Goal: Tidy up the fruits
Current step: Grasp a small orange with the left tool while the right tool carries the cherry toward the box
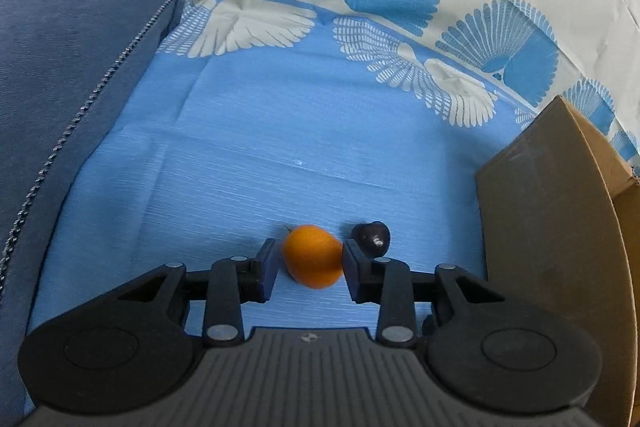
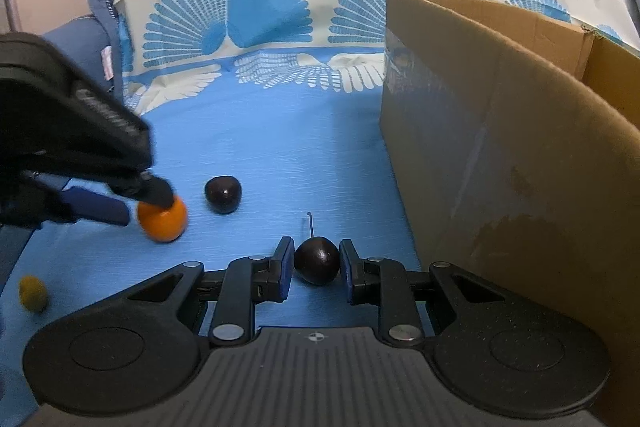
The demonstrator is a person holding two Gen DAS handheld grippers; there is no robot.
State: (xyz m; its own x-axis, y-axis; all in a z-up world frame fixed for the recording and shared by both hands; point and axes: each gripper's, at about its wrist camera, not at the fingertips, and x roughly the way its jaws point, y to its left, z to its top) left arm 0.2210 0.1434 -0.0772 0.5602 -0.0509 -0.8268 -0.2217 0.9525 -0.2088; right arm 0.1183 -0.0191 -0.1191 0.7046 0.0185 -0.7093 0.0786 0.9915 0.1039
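At 6 o'clock on blue cloth [image 1: 280,131], left gripper [image 1: 309,259] straddled orange fruit [image 1: 313,255], right gripper [image 2: 315,262] straddled dark stemmed cherry [image 2: 317,261], jaws unclenched; grasp step, closing next, then cardboard box [image 2: 500,131] at 3 o'clock.

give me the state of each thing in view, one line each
left gripper: jaws around the orange fruit, one pad touching, small gap at the other
right gripper: jaws close around the stemmed dark fruit
orange fruit: on the blue cloth, between the left jaws
stemmed dark fruit: on the cloth, stem up
second dark fruit: loose on the cloth
small yellow fruit: loose on the cloth
cardboard box: open-topped, upright
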